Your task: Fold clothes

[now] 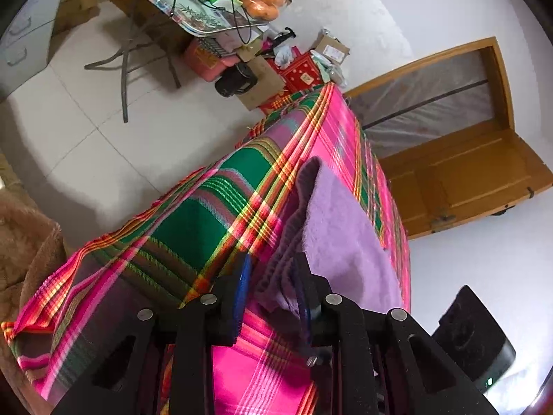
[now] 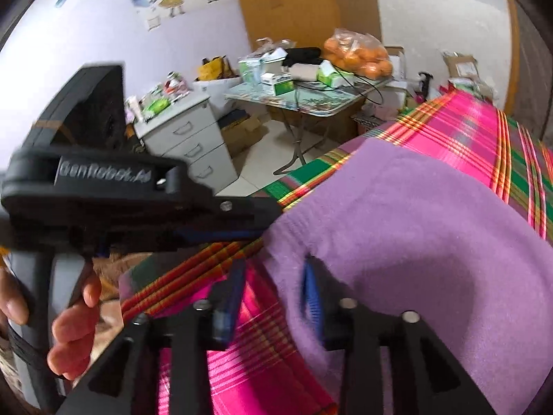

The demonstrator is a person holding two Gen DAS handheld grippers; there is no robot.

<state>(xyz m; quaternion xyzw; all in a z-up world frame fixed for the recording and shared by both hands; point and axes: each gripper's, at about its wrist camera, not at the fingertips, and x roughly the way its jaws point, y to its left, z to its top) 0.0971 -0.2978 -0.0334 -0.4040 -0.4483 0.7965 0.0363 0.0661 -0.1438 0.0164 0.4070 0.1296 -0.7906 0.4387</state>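
- Purple garment [image 1: 349, 231] lies on the plaid bedcover [image 1: 193, 228], a soft fleecy knit with a ribbed band along its left edge in the left wrist view.
- Seems doubled over already: a thicker, darker layer shows under the top layer at that left edge. Could be mid-fold or near the last fold; cannot tell which.
- Left gripper [image 1: 273, 283]: jaws spread to a medium gap, the ribbed near corner of the garment sitting between them. The right finger is behind or against the fabric; no pinch seen, so not clamped.
- Right gripper [image 2: 273, 290]: jaws apart, right finger [image 2: 312, 297] pressed against or tucked under the garment's [image 2: 432, 242] near-left edge, left finger over bare bedcover [image 2: 249, 346]. Not gripping cloth.
- In the right wrist view the left gripper [image 2: 221, 228] comes in from the left, its tip at the garment's left edge. A person's hand [image 2: 69, 325] holds its handle.
- Handling judgement: light, limp, thick pile, so not slippery. It will sag and bunch if lifted from one point.
- Best hold: the ribbed band or a corner, where the fabric is firmer, pinching all layers together so the fold does not slide apart.
- Risk: catching the bedcover along with the garment, since both are soft and touching.
- Background: cluttered folding table [image 2: 311, 103] with a bag of oranges [image 2: 359, 55], far from the bed.
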